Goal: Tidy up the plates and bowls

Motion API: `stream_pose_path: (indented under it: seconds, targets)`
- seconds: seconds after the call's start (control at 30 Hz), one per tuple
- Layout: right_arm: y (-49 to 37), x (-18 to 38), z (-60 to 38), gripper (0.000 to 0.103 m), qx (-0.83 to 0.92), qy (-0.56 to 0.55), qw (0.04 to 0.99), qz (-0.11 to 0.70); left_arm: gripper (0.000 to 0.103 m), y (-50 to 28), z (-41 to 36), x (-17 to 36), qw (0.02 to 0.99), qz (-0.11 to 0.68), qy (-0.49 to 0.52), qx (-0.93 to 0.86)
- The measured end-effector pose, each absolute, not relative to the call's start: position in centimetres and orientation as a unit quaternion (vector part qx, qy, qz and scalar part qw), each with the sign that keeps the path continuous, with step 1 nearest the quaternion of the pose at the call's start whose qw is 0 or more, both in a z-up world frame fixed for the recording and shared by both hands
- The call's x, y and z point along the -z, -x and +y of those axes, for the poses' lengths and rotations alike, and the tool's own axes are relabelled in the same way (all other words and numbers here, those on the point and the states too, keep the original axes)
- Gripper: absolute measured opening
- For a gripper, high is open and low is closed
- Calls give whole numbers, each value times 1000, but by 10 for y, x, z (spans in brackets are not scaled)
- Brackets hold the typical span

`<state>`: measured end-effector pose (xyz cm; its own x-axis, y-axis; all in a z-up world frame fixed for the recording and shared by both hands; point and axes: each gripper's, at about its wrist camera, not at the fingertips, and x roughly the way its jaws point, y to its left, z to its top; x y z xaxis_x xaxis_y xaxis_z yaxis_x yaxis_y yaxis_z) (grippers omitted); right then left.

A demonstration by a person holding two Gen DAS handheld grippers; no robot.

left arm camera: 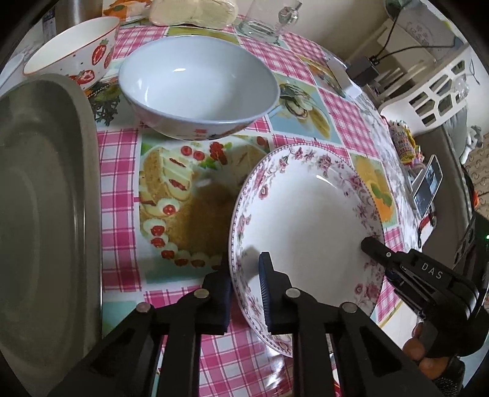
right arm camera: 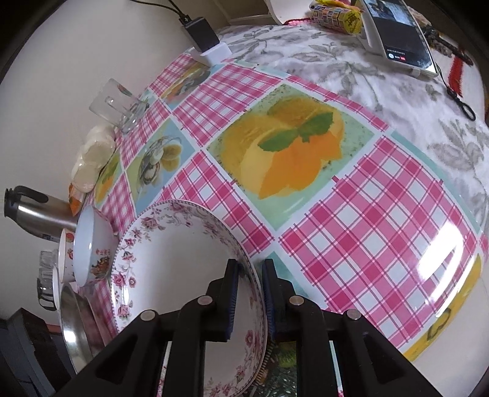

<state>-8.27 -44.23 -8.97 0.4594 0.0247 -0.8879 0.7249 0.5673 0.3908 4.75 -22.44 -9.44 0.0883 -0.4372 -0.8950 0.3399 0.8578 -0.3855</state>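
A deep white plate with a pink flower rim (left arm camera: 305, 220) sits tilted over the checked tablecloth. My left gripper (left arm camera: 244, 293) is shut on its near left rim, one pad under the rim and one inside. My right gripper (left arm camera: 377, 253) clamps the opposite rim. In the right wrist view that gripper (right arm camera: 250, 299) has its blue pads pressed on either side of the plate (right arm camera: 183, 274) edge. Behind the plate stand a pale blue bowl (left arm camera: 198, 88) and a strawberry-patterned bowl (left arm camera: 76, 49). A large grey metal dish (left arm camera: 45, 198) lies to the left.
A glass mug (left arm camera: 266, 18) and a bag of round crackers (left arm camera: 192, 12) stand at the table's back edge. A steel kettle (right arm camera: 39, 213) is beyond the bowls. A propped phone (right arm camera: 397, 36), a charger block (right arm camera: 207, 45) and keys lie on the leaf-patterned cloth.
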Motion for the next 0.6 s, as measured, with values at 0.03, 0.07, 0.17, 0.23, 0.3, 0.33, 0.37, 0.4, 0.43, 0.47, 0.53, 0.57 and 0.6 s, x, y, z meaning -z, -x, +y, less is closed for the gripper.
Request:
stream_pose_path:
  seconds: [0.03,0.07,0.17,0.23,0.3,0.33,0.37,0.4,0.43,0.47,0.53,0.57,0.6]
  targets:
    - [82,90,-443,17,232,-405,753,464,17,-48,-224,95,736,622,42,264]
    - [82,90,-442,17,232,-405,753,464,17,-47,-223,95,736,621,42,264]
    - [84,89,-442,17,233,-400,755,464,16,-46,-225,94,739,619,38,265]
    - [85,88,-443,17,234,-400,755,464,16,-46,-223,93,739,618,36,266]
    - [85,88,-442,16,234,-401,754,465,15,-46,-224,92,740,616,37,266]
    - [85,88,-442,16,233,-403,754,464,15,-47,-223,92,741,616,39,265]
    - [86,87,-443,15,231,-404,754,462,15,-47,-223,91,741,616,42,265]
    - [87,85,-443,13,229,-406,757,458,15,-48,-221,89,741,614,47,267]
    - [88,82,-444,12,227,-406,759,455,15,-49,-221,88,742,612,50,269]
    - [89,78,-444,11,226,-405,764,449,15,-49,-221,86,743,610,52,271]
    - [90,69,-443,10,225,-396,774,440,15,-49,-221,83,745,605,54,275]
    - [90,66,-442,10,225,-392,777,438,15,-49,-221,82,746,604,55,275]
    - [90,64,-442,9,224,-389,780,436,15,-50,-220,81,746,603,58,277]
